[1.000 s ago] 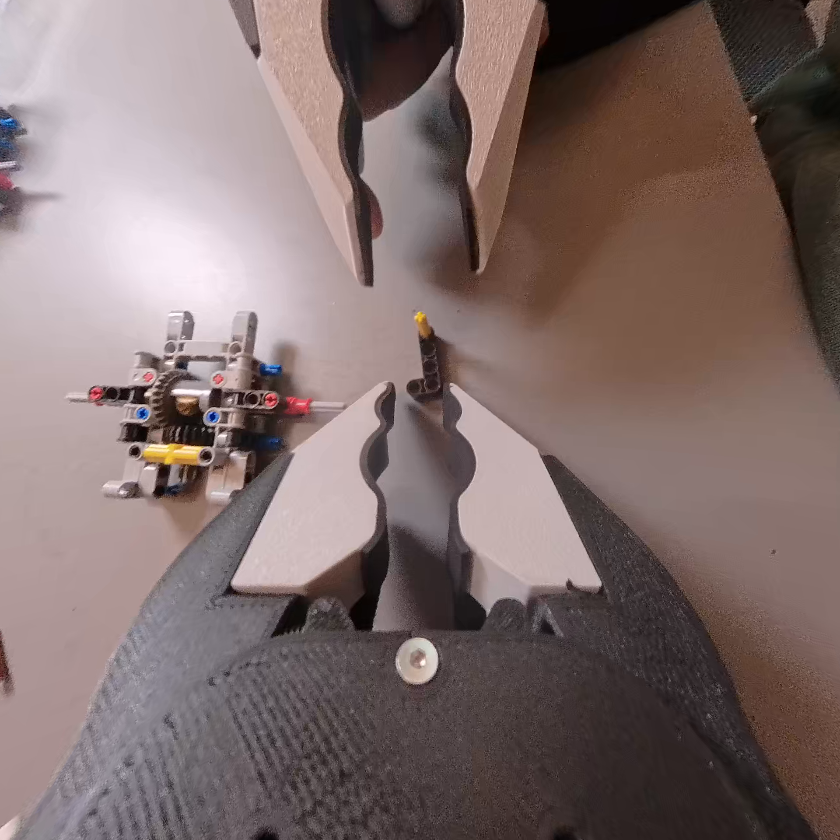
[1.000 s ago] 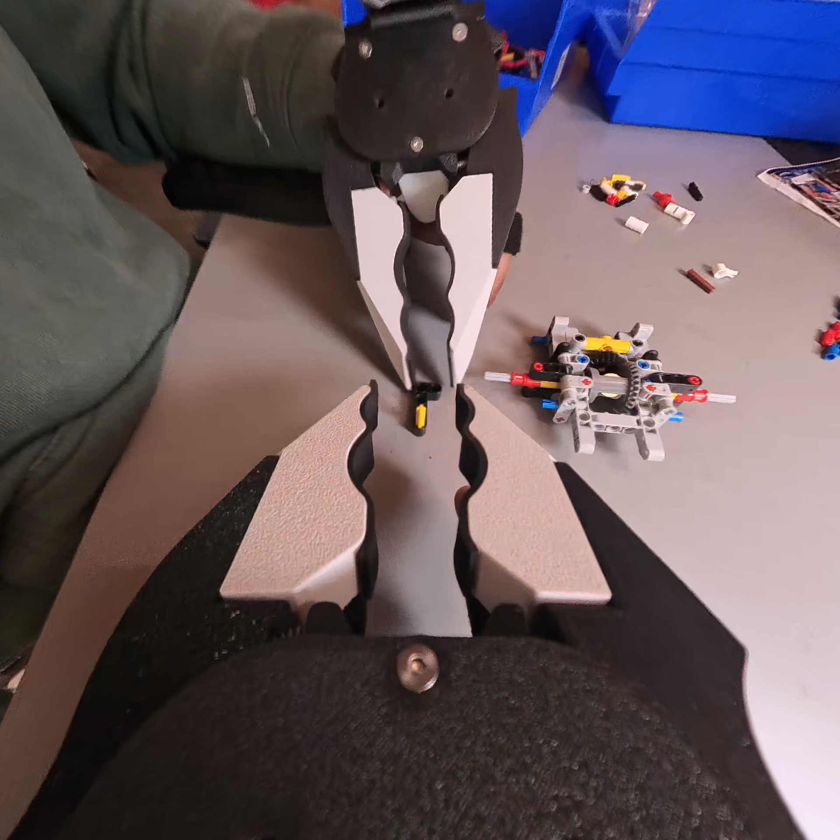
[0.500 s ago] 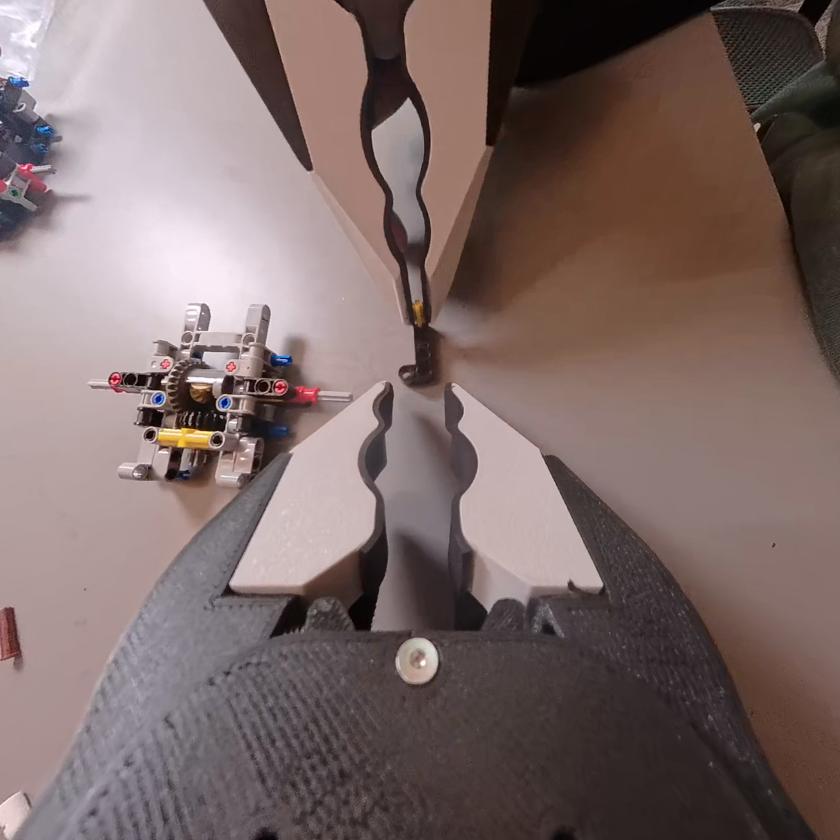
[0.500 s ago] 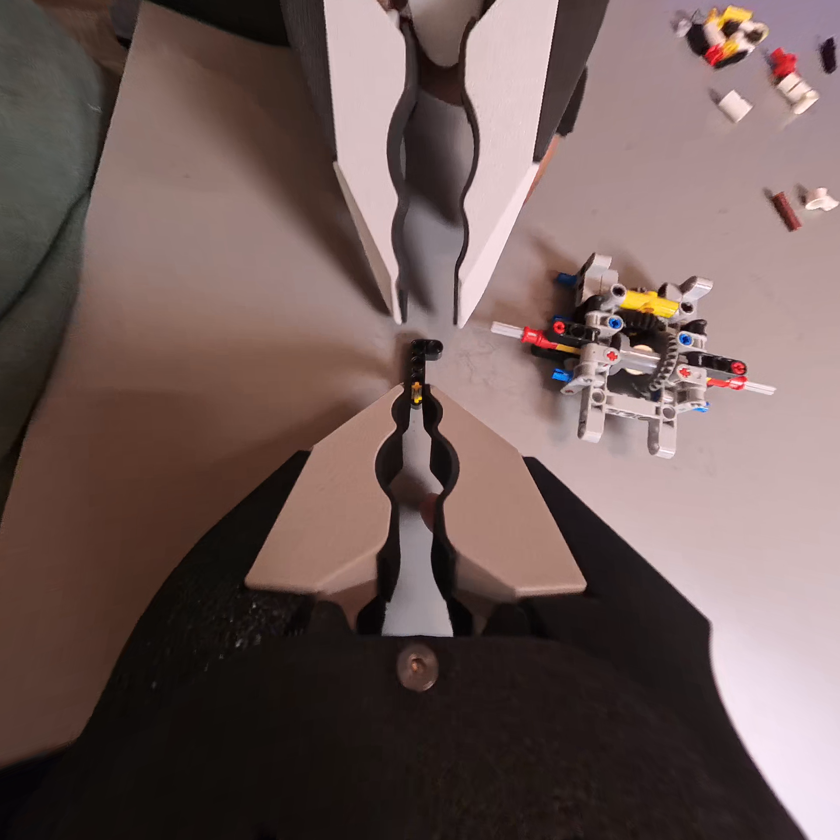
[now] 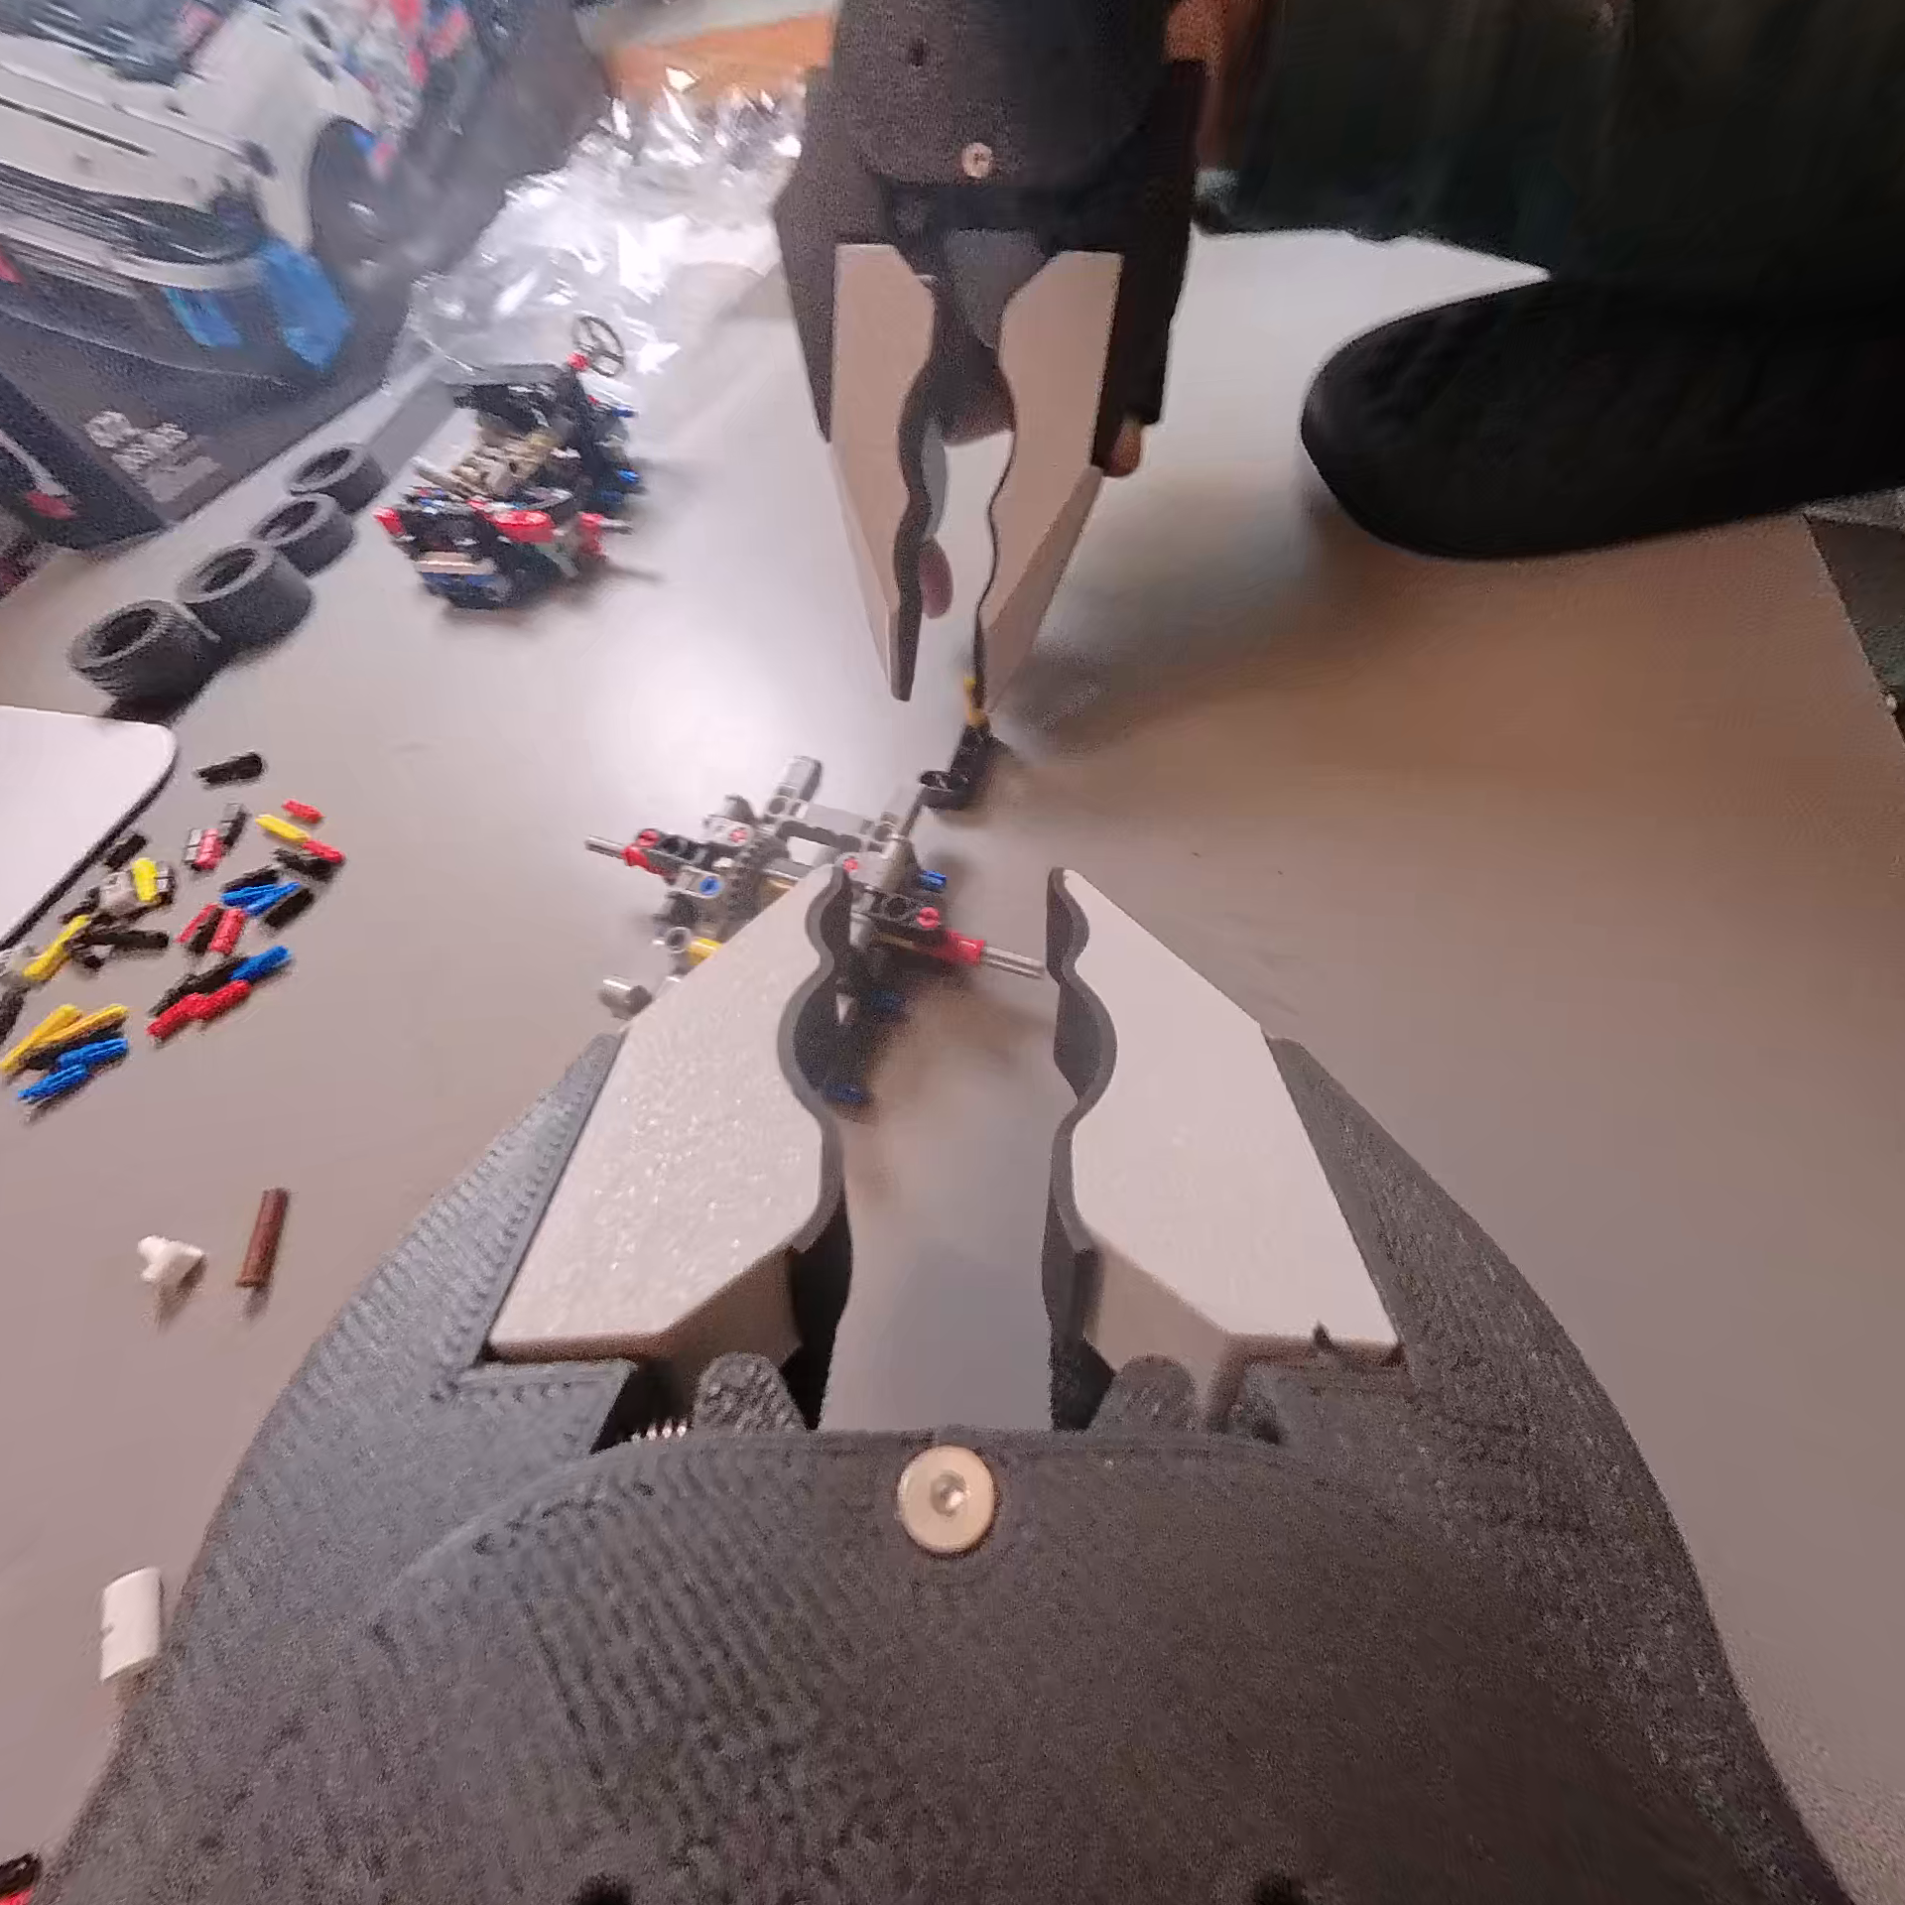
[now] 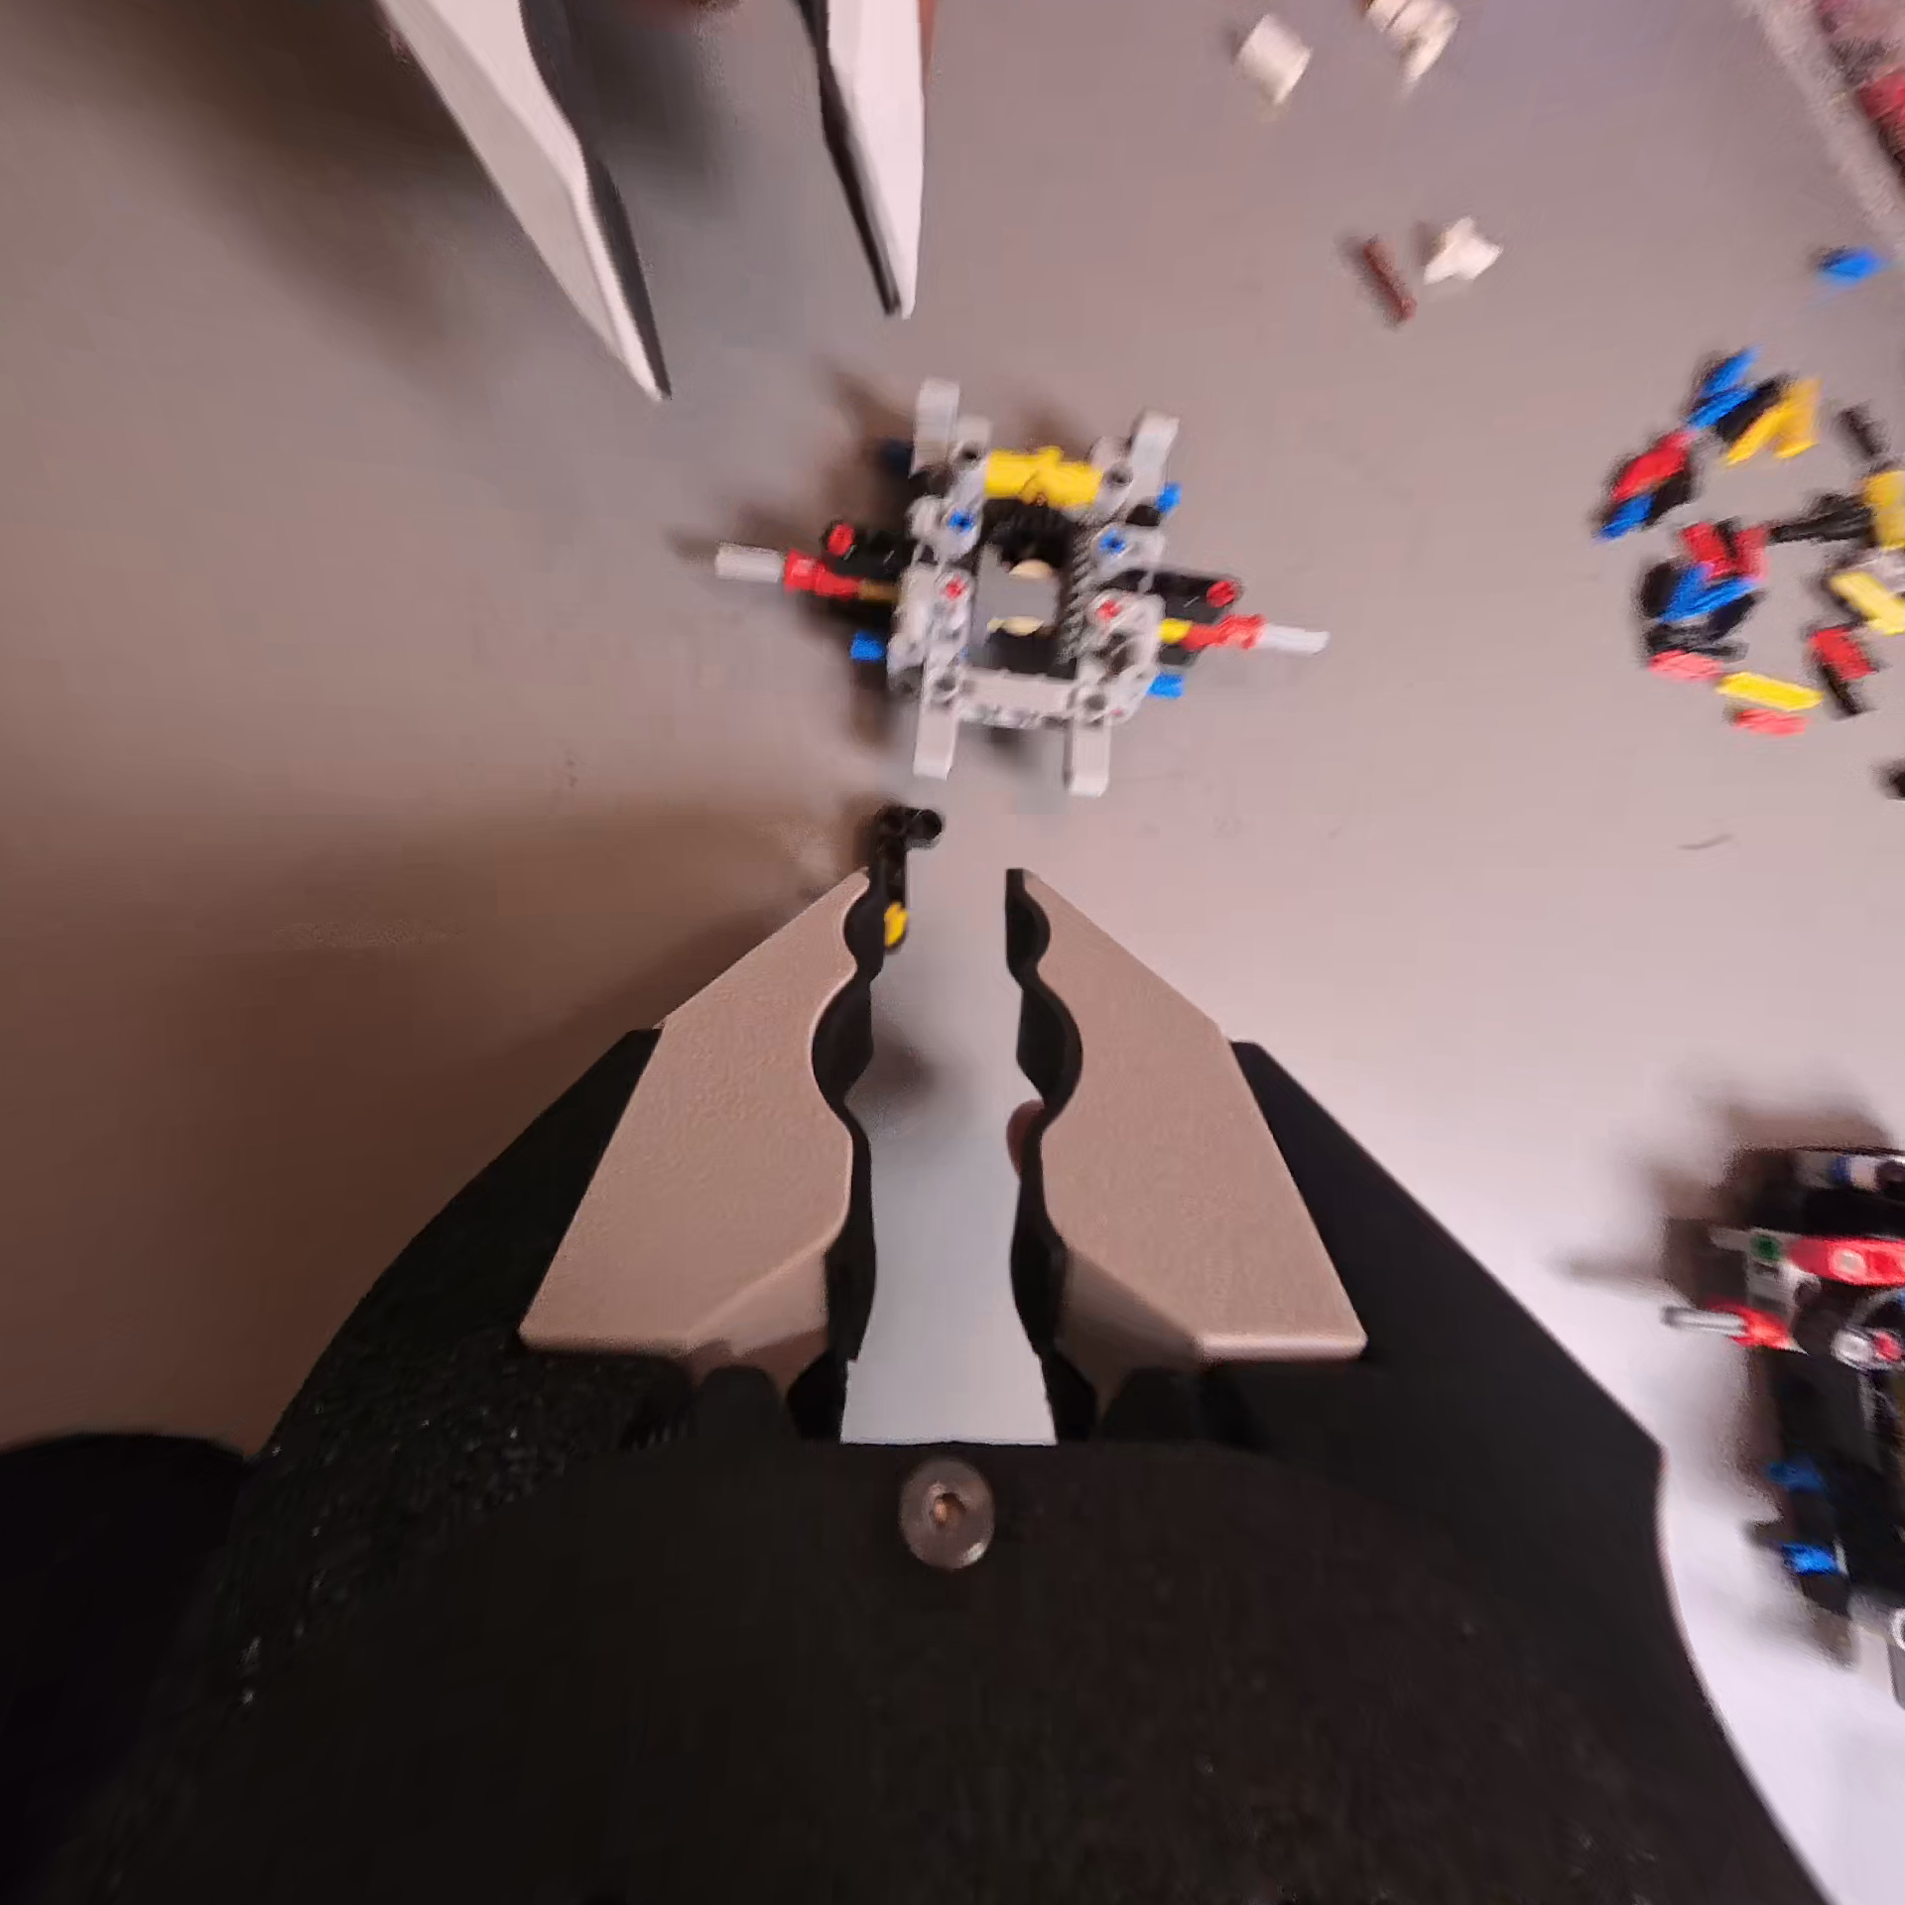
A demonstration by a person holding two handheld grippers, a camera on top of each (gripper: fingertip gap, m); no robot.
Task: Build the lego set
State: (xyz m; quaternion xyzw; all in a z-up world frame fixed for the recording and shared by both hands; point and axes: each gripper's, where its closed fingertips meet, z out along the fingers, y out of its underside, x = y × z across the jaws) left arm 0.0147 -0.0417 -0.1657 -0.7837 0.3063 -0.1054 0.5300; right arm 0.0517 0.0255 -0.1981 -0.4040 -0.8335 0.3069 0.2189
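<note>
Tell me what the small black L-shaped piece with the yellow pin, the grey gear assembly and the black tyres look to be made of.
The small black L-shaped piece with the yellow pin looks like glossy moulded plastic: hard edges, round holes. The grey gear assembly seems the same hard plastic, mostly grey with coloured pins; its protruding axle ends could be plastic or metal. The black tyres look like matt rubber with tread, though blur leaves that open.

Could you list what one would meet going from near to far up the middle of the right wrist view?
Right tongs → small black L-shaped piece with a yellow pin → grey gear assembly → fingers of the left tongs.
</note>
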